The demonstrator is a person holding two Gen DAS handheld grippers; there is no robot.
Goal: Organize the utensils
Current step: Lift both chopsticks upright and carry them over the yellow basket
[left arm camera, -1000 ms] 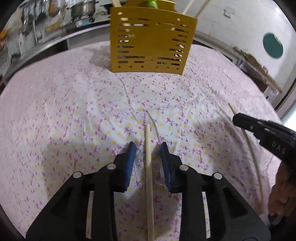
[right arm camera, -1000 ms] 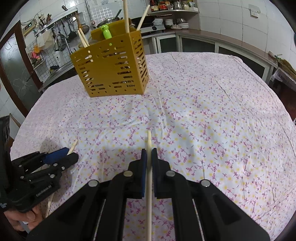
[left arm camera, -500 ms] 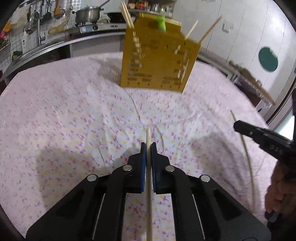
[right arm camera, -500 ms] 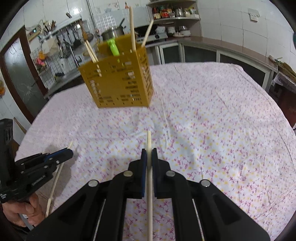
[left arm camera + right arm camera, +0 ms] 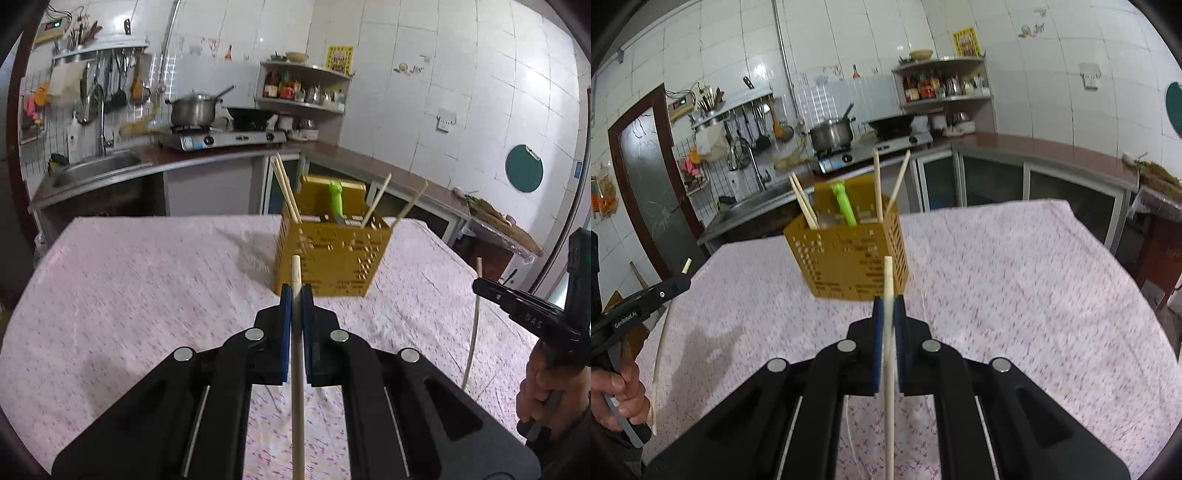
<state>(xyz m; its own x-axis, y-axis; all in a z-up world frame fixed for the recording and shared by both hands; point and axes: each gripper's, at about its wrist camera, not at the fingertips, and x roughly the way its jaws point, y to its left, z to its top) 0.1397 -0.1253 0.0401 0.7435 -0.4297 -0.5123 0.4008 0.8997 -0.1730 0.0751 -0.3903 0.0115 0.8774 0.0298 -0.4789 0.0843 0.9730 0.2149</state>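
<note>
A yellow perforated utensil holder [image 5: 328, 258] stands on the far part of the table; it also shows in the right wrist view [image 5: 853, 258]. It holds several chopsticks and a green-handled utensil [image 5: 337, 199]. My left gripper [image 5: 295, 295] is shut on a wooden chopstick [image 5: 296, 369], raised above the cloth and pointing at the holder. My right gripper [image 5: 888, 304] is shut on another wooden chopstick [image 5: 888, 369], also raised. Each gripper shows at the edge of the other's view, holding its chopstick.
The table wears a pink floral cloth [image 5: 129, 295]. Behind it runs a kitchen counter with a sink [image 5: 99, 166], a gas stove with a pot [image 5: 192, 110] and a spice shelf [image 5: 306, 92]. A wooden door [image 5: 650, 184] stands at the left.
My left gripper closed on its chopstick. Both grippers lifted their chopsticks off the cloth and tilted up, so the holder now sits nearer the fingertips in both views.
</note>
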